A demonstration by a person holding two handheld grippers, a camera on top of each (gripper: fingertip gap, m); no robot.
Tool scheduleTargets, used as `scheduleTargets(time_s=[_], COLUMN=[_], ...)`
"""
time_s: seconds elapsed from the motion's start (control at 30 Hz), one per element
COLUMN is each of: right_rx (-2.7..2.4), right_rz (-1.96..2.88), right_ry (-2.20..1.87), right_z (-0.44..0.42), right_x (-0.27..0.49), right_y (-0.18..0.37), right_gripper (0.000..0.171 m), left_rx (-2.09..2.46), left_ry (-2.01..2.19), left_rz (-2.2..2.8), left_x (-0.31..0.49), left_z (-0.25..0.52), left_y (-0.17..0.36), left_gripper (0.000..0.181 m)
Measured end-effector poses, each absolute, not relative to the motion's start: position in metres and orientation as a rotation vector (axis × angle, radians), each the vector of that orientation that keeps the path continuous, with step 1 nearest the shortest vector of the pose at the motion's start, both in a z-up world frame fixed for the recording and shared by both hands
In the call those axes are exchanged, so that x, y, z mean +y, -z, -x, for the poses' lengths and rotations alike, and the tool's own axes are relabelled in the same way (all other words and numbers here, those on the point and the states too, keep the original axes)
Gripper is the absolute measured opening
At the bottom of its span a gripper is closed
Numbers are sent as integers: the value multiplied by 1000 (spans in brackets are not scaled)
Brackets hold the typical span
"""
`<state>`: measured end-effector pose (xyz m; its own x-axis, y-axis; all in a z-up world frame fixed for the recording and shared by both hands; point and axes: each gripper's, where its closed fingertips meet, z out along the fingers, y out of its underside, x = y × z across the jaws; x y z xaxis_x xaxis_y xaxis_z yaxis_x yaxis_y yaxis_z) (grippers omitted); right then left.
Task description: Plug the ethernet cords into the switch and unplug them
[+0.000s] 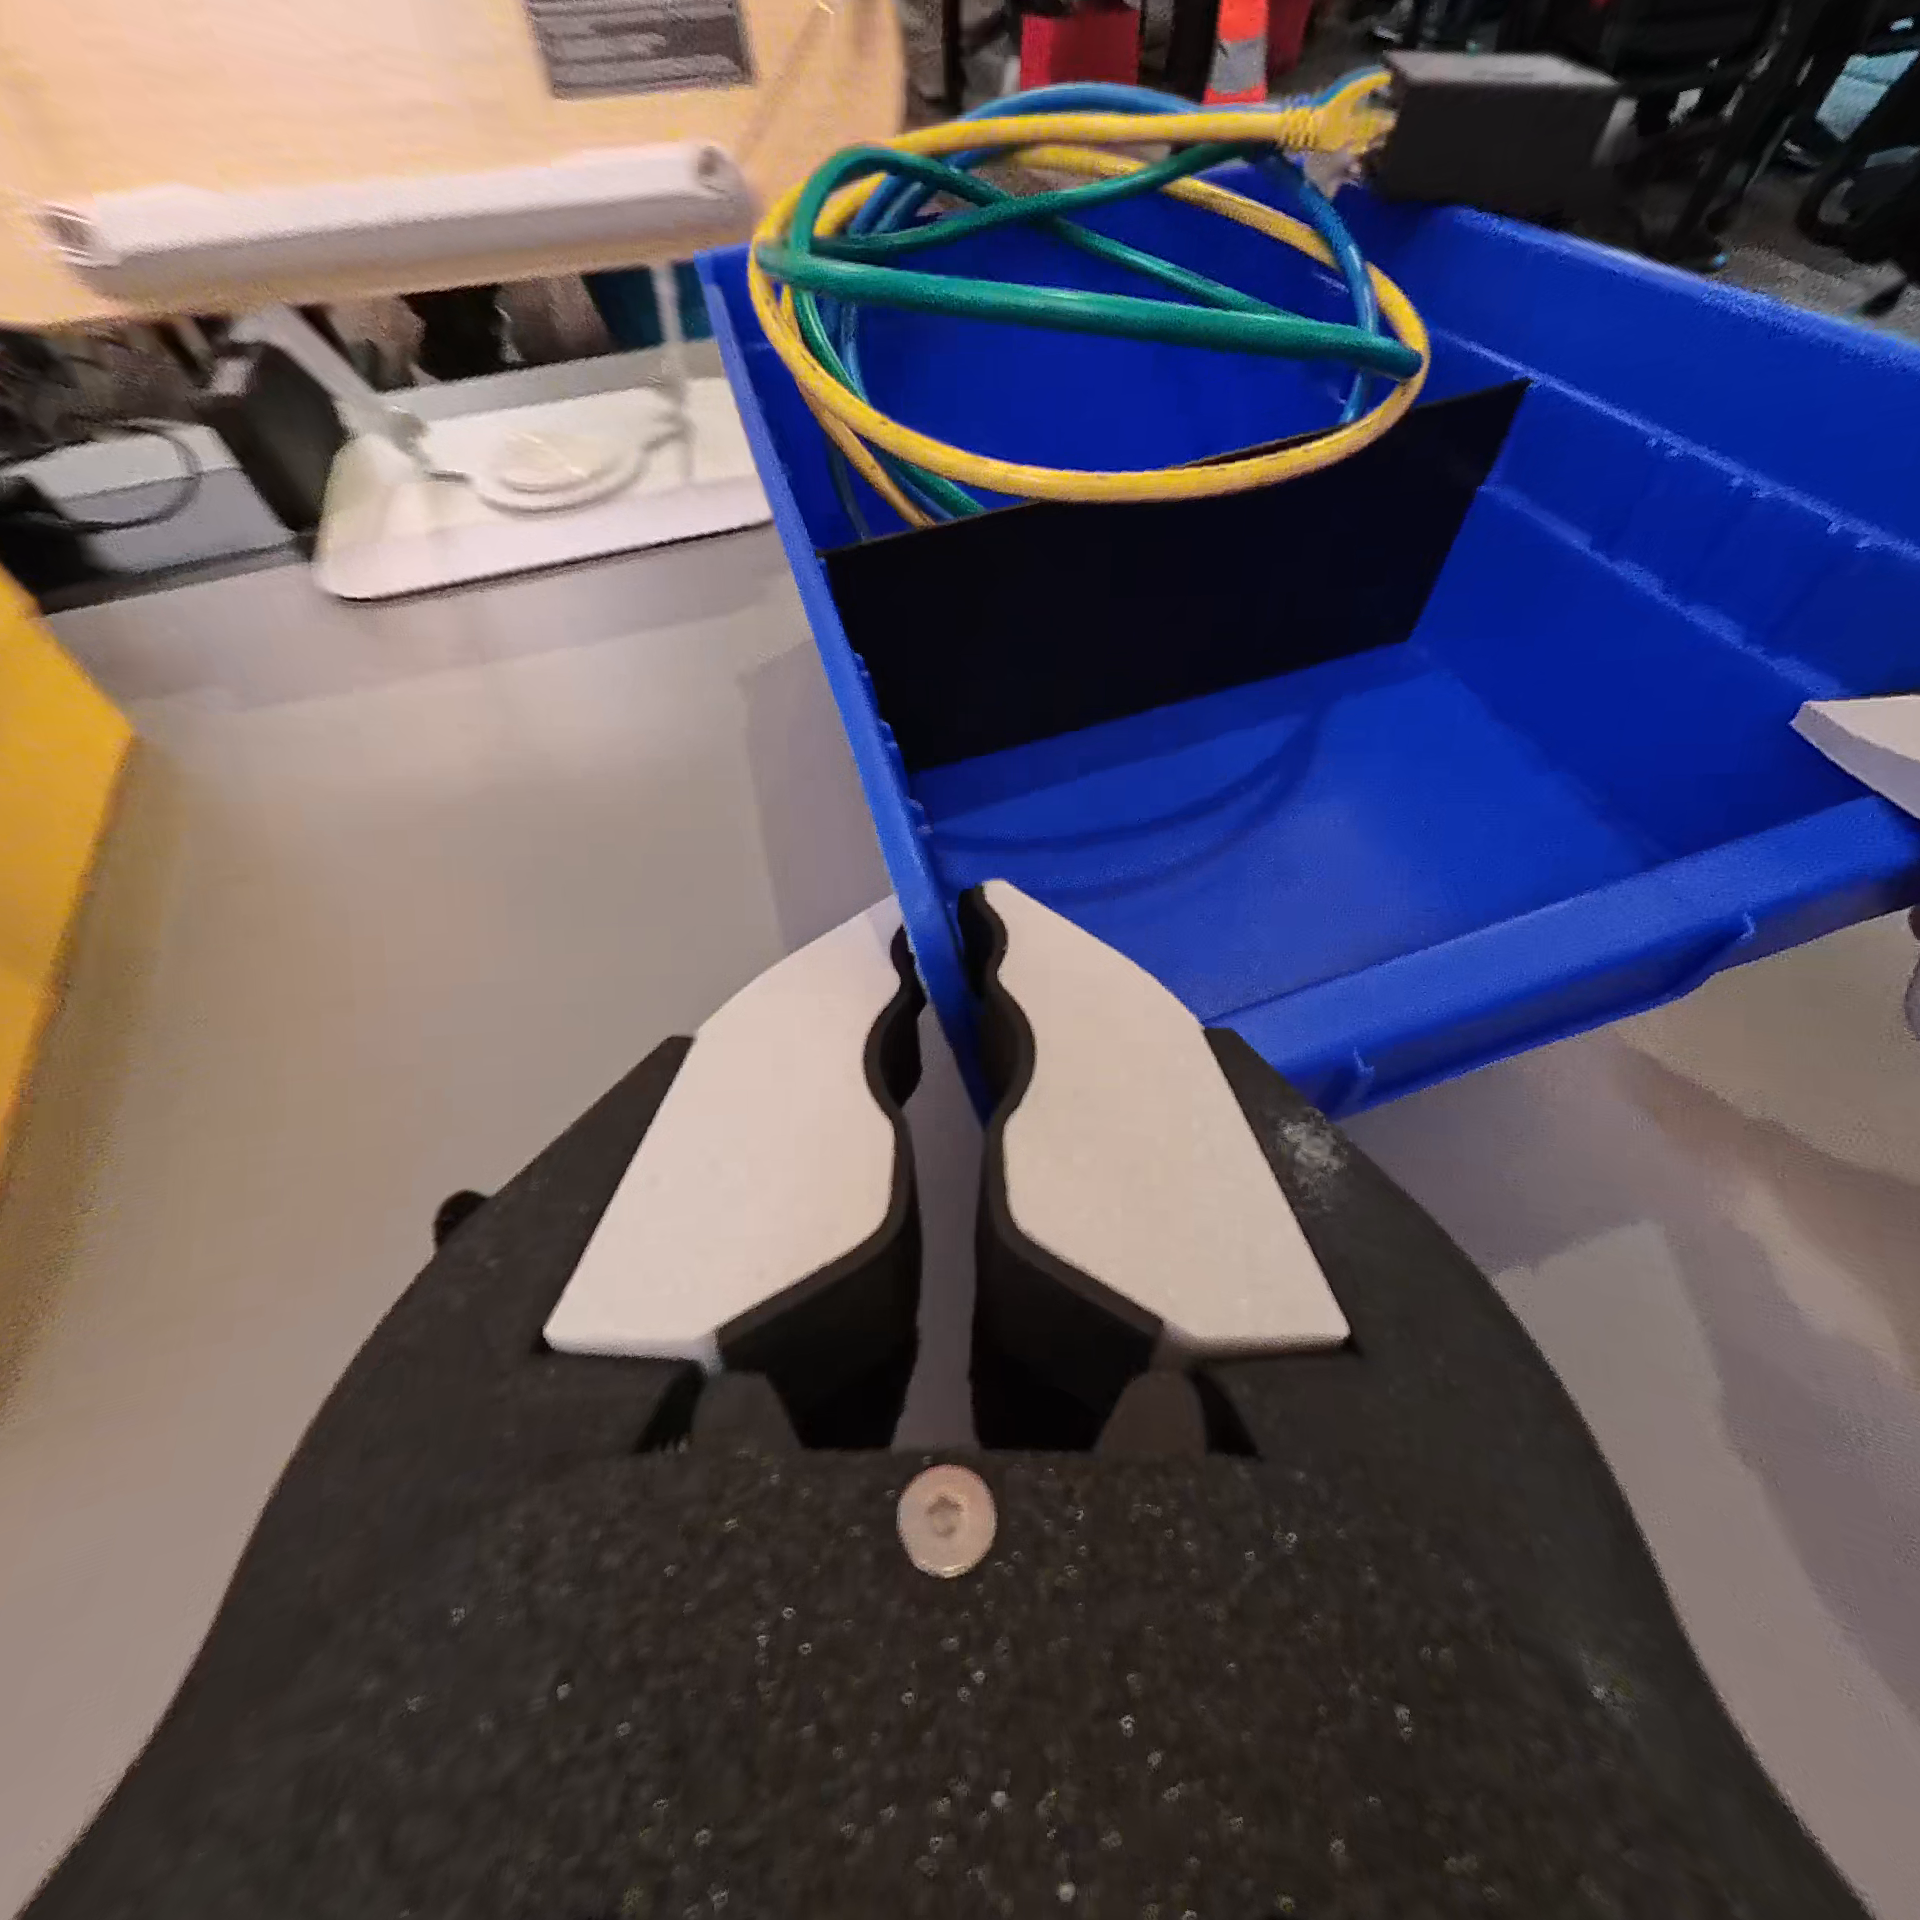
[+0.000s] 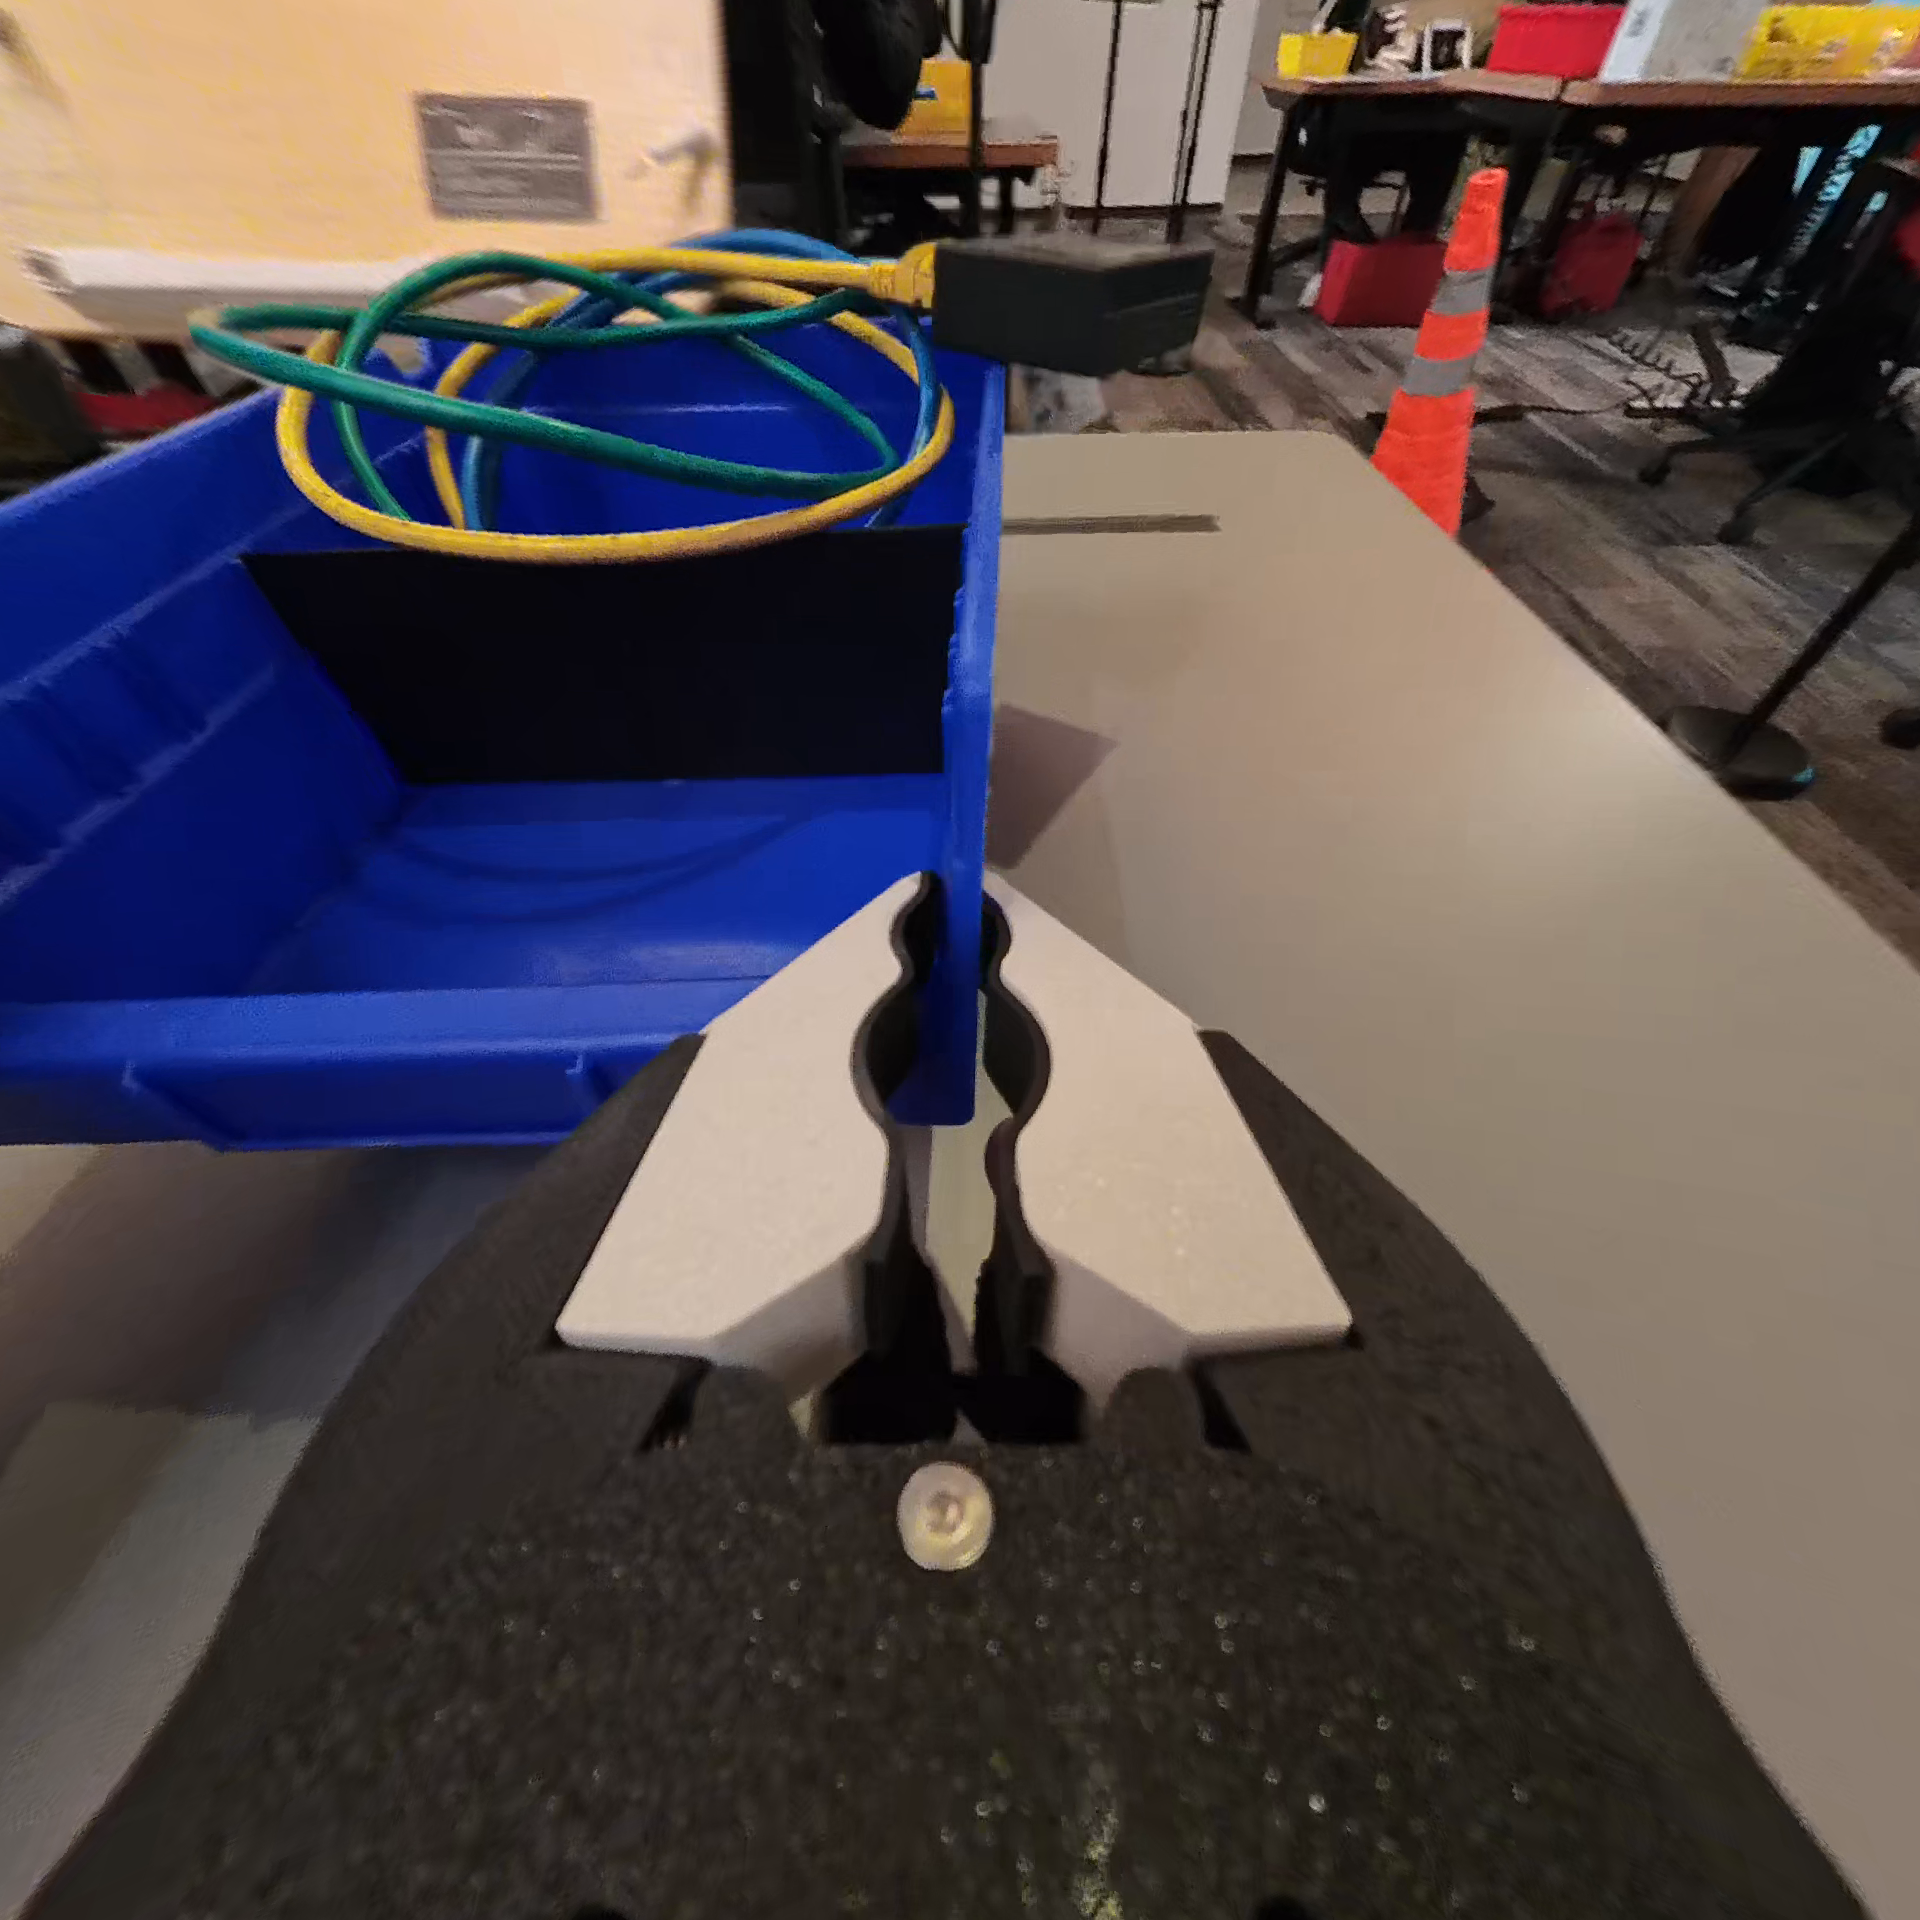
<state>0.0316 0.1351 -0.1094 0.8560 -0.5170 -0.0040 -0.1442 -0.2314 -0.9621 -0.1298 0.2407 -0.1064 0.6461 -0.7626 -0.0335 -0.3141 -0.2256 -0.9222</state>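
Note:
A blue bin (image 1: 1662,343) sits on the grey table (image 1: 416,935). A black divider (image 1: 1143,603) splits it. Behind the divider lie coiled yellow (image 1: 1091,488), green (image 1: 1091,312) and blue (image 1: 1361,312) ethernet cords. The yellow cord's plug (image 1: 1340,114) meets the face of a black switch (image 1: 1496,135) at the bin's far end. My left gripper (image 1: 940,925) is shut on the bin's left wall near its front corner. My right gripper (image 2: 956,904) is shut on the bin's right wall (image 2: 966,727). The cords (image 2: 623,545) and the switch (image 2: 1070,301) also show in the right wrist view.
A white desk lamp (image 1: 416,229) and its base (image 1: 540,488) stand left of the bin. A yellow object (image 1: 52,831) is at the far left edge. An orange cone (image 2: 1455,343), chairs and tables stand beyond the table's right edge (image 2: 1558,675).

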Motion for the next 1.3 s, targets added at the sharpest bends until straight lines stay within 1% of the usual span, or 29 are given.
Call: scheduleTargets(time_s=[0.17, 0.3, 0.47, 0.57, 0.63, 0.7, 0.8, 0.83, 0.87, 0.93, 1.03, 1.07, 1.1, 1.13, 1.17, 1.23, 1.3], right_rx=[419, 329, 296, 292, 287, 254, 197, 185, 175, 160, 139, 133, 122, 107, 91, 47, 25], right_rz=[1829, 1874, 1980, 1981, 1986, 1981, 1924, 1905, 1885, 1863, 1867, 1867, 1859, 1850, 1842, 1836, 1837], right_ry=[275, 242, 191, 119, 67, -15, -95, -92, -78, -29, -14, -24, -27, -17, 3, 32, 36], right_z=[35, 78, 96, 97, 98, 103, 106, 103, 100, 92, 93, 96, 99, 102, 105, 111, 119], right_x=[173, 205, 220, 220, 218, 212, 195, 190, 186, 185, 188, 189, 189, 190, 191, 193, 194], right_y=[115, 129, 155, 156, 155, 153, 143, 138, 133, 127, 128, 128, 126, 124, 123, 123, 124], right_gripper=[4, 5, 5, 4, 7, 12, 24, 26, 27, 28, 32, 33, 33, 34, 36, 37, 39], left_rx=[807, 754, 749, 751, 803, 786, 552, 500, 473, 460, 446, 459, 470, 464, 462, 464, 450], left_ry=[379, 309, 321, 394, 455, 607, 687, 622, 521, 333, 199, 219, 246, 241, 236, 292, 309], left_rz=[1734, 1740, 1822, 1836, 1860, 1792, 1422, 1360, 1368, 1462, 1670, 1745, 1812, 1857, 1875, 1870, 1836], left_x=[259, 276, 294, 295, 291, 285, 294, 305, 322, 363, 416, 427, 436, 445, 454, 466, 478], left_z=[207, 255, 272, 270, 268, 269, 316, 341, 366, 418, 491, 503, 510, 515, 517, 509, 504], left_y=[92, 104, 136, 138, 137, 115, 28, 10, 4, 18, 73, 94, 111, 123, 129, 129, 121], left_gripper=[6, 6, 6, 8, 11, 28, 19, 18, 17, 27, 42, 42, 44, 50, 53, 55, 52])
